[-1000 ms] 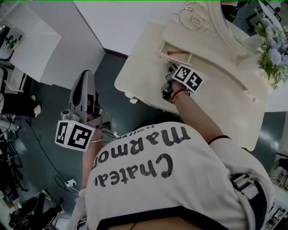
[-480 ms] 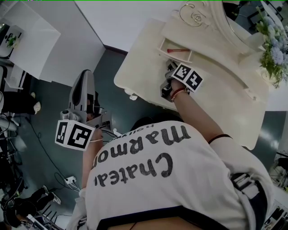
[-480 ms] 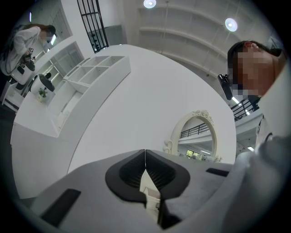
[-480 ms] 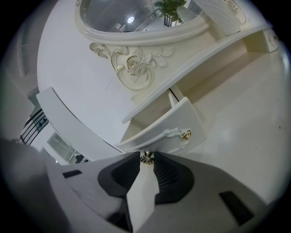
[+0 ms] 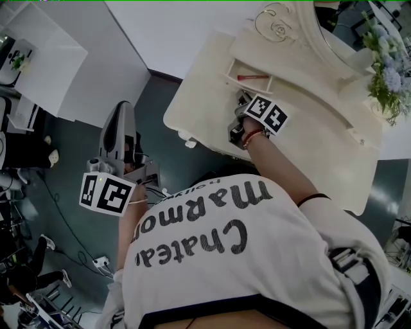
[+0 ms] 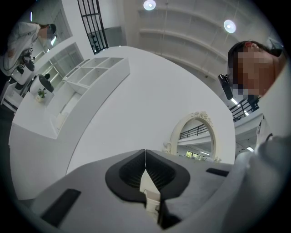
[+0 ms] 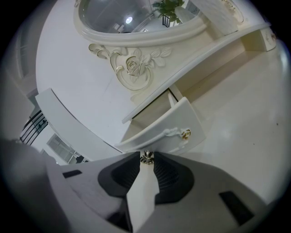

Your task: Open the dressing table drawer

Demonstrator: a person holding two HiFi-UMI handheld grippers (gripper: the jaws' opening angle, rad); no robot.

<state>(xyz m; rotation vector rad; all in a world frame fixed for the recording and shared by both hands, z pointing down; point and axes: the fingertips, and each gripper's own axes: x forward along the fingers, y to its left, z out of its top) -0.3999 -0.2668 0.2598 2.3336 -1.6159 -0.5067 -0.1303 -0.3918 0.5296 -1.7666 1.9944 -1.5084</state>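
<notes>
Nearby: mirror [image 7: 132,13], flowers [image 5: 385,71]; red stick [image 5: 252,78] inside drawer [image 7: 159,132]; right gripper [image 7: 145,159] grips knob [image 7: 146,157].

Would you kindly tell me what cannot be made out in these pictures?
Head view: the red thing in the drawer, too small to identify.
Head view: the jaws of the right gripper, hidden under the gripper itself.
Right gripper view: most of the drawer's inside, behind its front panel.
Head view: the dressing table, its near edge behind the person's shirt.
</notes>
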